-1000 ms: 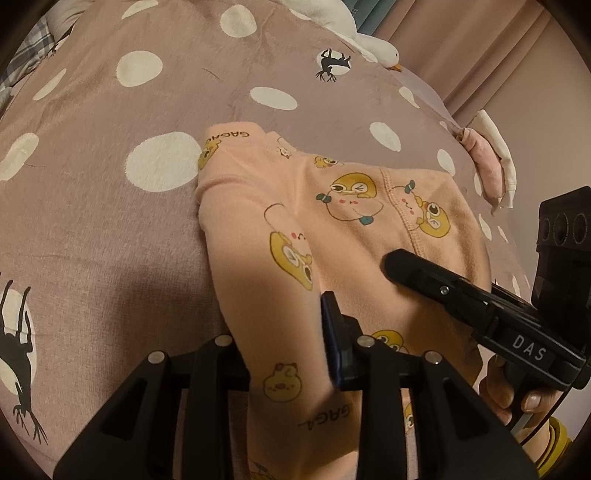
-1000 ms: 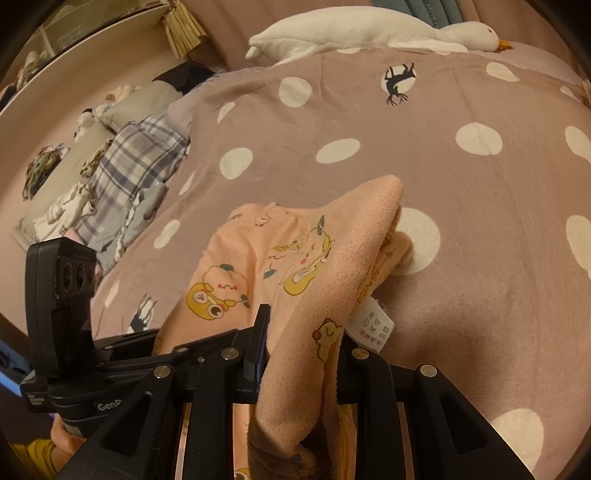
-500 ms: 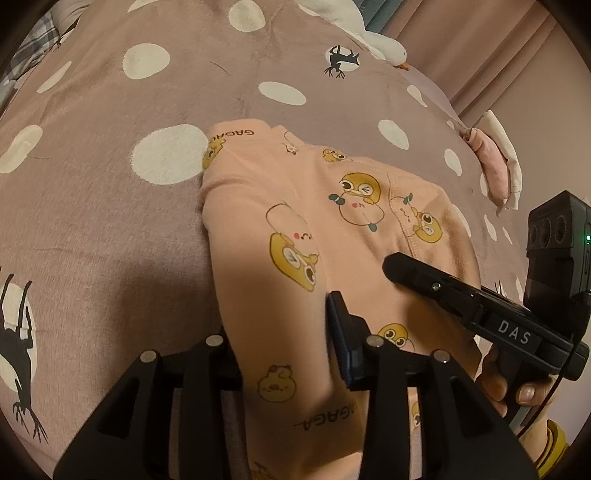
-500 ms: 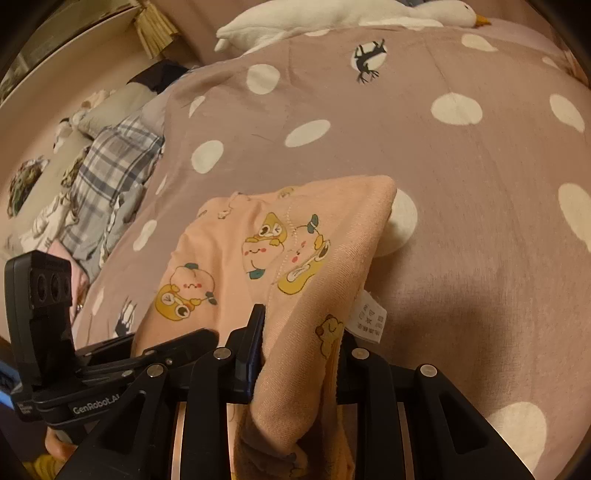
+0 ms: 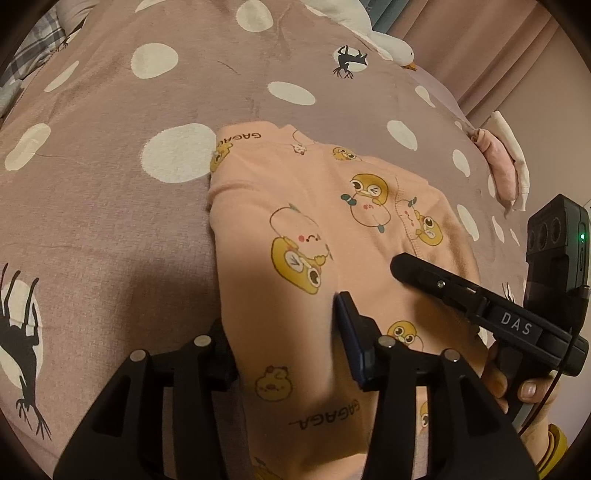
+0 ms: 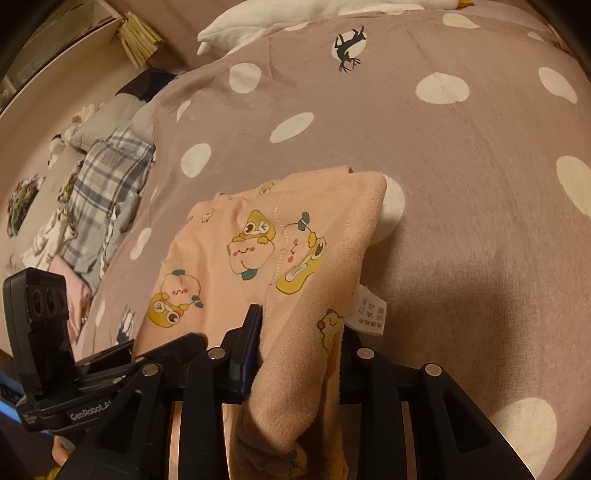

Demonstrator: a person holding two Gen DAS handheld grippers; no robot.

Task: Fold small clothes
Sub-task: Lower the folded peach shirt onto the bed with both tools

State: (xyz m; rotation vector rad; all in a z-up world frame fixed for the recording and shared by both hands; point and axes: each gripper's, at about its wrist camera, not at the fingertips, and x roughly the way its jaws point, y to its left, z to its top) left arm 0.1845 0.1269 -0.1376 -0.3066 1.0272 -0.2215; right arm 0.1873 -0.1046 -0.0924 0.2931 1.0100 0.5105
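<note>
- A small peach garment point(image 5: 332, 229) printed with yellow cartoon chicks lies on the bed, its far part flat on the cover and its near part lifted by both grippers.
- The far edge of the garment is a fold; the word "GAGAGA" can be read at its far left corner.
- The left gripper point(image 5: 284, 332) is closed on the near left part of the garment — the cloth passes between its two fingers and hangs down.
- The right gripper point(image 6: 299, 332) is also closed on the garment, at the near right side; a white care label point(image 6: 367, 312) sticks out just beside its right finger.
- In the left wrist view the right gripper comes in from the right, and the person's right hand point(image 5: 517, 380) holds its handle.
- The bed cover point(image 5: 110, 184) is dusty pink with white dots and black deer figures.
- A white goose plush point(image 6: 295, 18) lies at the far end of the bed.
- A plaid cloth point(image 6: 107, 177) lies at the left of the bed, well apart from the garment.
</note>
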